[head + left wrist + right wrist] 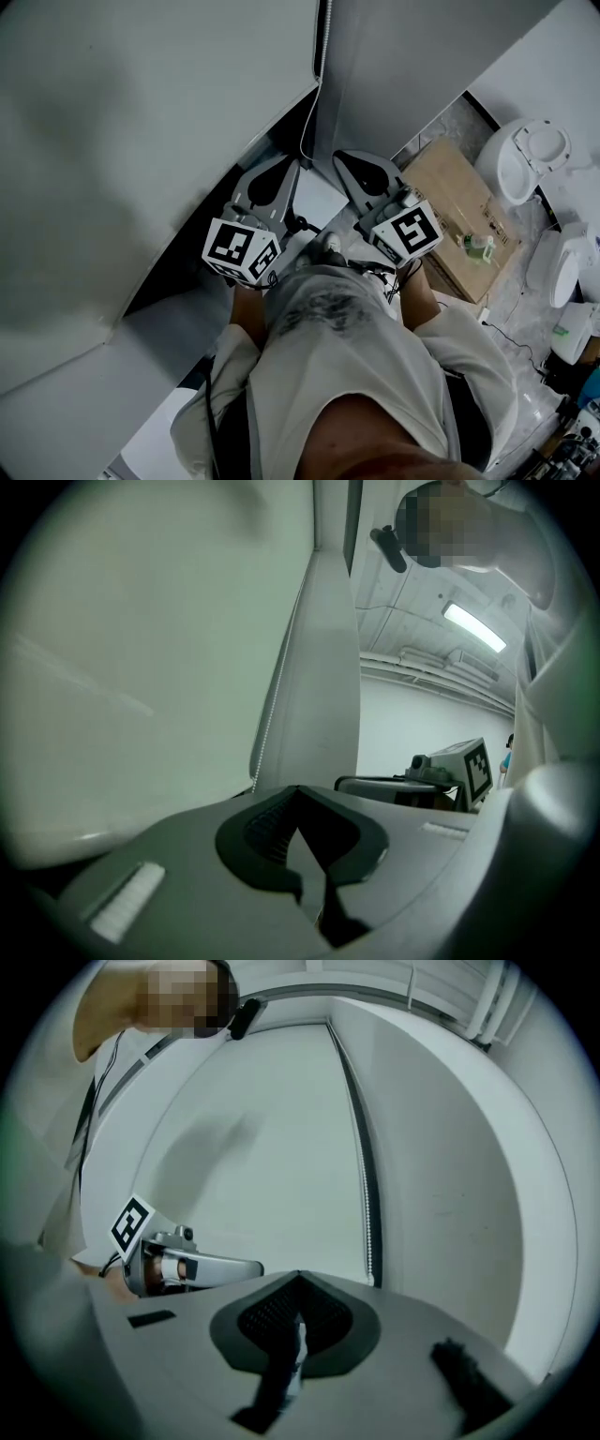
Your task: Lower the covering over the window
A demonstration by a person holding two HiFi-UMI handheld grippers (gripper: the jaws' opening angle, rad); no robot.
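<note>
White bead cord (366, 1232), likely light, limp and slippery, hangs ahead between the left tongs (301, 829) and right tongs (298, 1314), at the blind's (141, 141) edge; both pairs are closed and empty, so pinch it low, across several beads
</note>
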